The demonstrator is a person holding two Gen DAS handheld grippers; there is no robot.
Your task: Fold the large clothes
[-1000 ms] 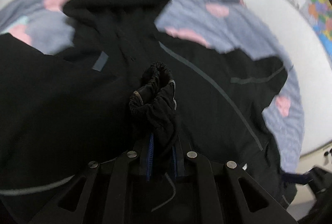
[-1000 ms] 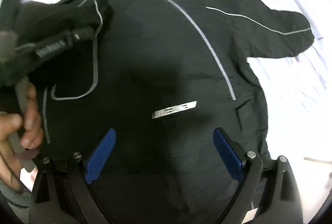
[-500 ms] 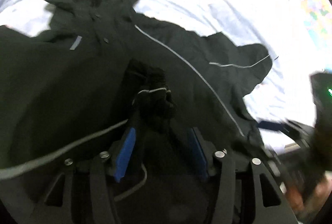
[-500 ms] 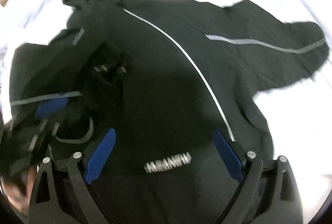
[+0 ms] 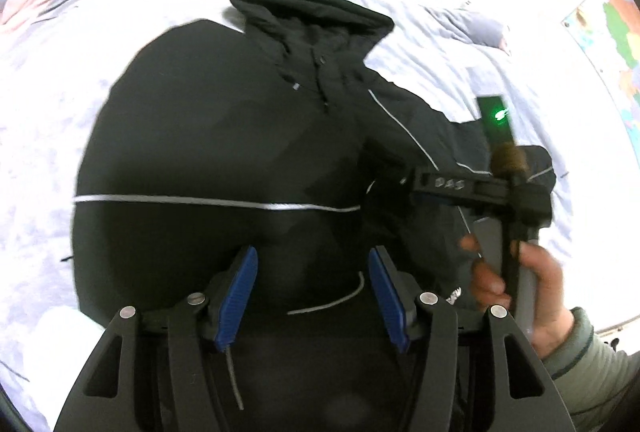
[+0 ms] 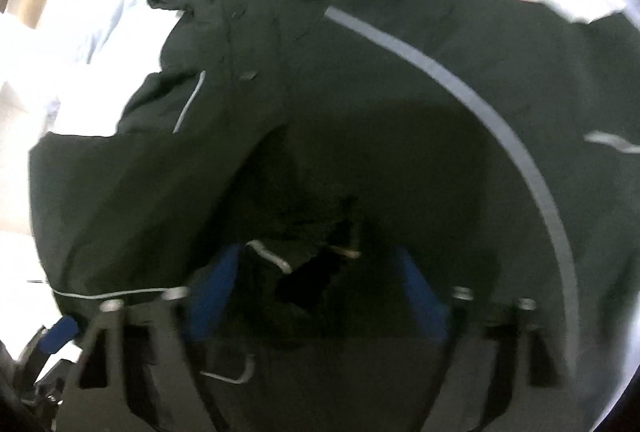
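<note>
black jacket (image 5: 224, 152) lay on bed sheet (image 5: 36, 152) | left gripper (image 5: 312, 296) wide open, empty | right gripper (image 6: 320, 292) spread over sleeve cuff (image 6: 304, 252), blurred

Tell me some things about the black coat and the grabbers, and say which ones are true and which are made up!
1. The jacket is black. True.
2. The jacket lies on a wooden floor. False: it lies on a pale bed sheet.
3. The left hand-held gripper is open and holds nothing. True.
4. The jacket's hood is at the far end in the left wrist view. True.
5. The jacket's stripes are bright red. False: the stripe is silvery grey.
</note>
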